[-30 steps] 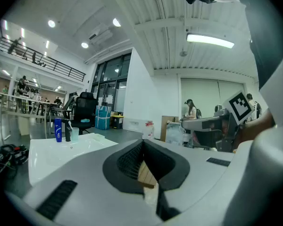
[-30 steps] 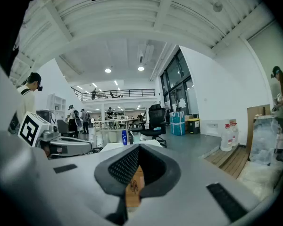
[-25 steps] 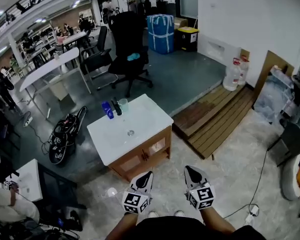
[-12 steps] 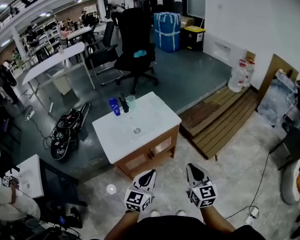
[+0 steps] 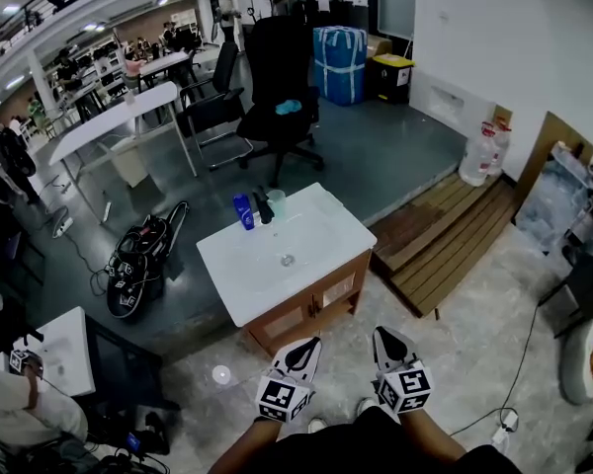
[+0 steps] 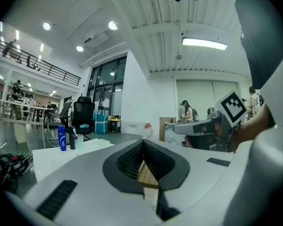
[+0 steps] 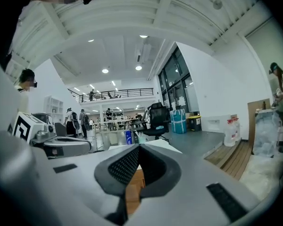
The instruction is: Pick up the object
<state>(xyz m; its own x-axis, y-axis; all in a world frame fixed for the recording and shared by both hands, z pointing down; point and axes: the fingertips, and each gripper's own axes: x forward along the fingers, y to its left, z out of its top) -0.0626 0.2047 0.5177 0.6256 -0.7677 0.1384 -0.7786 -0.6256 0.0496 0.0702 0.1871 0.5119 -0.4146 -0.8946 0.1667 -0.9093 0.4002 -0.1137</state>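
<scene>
Two tongs hang low in front of me, the left tongs (image 5: 306, 347) and the right tongs (image 5: 381, 334), each pressed together at the tips with nothing between them; each tool's own camera shows the same meeting of the pads. Over the last second the white tabletop (image 5: 321, 230) has slid nearer and more to the centre of my head view, so I am walking up to it, though it is not yet in reach. At its far corner three small things stand close together: a blue bottle (image 5: 242, 211), a dark bottle (image 5: 263, 206) just beside it, and a clear cup (image 5: 277, 203) next to that. The thing I am to pick up is probably one of these, but from here they are too small for me to say which. Nothing is touched yet, and both tongs are well apart from the group. I judge the task barely begun: I must close the gap, spread one pair, and come in at the row without knocking its neighbours.
</scene>
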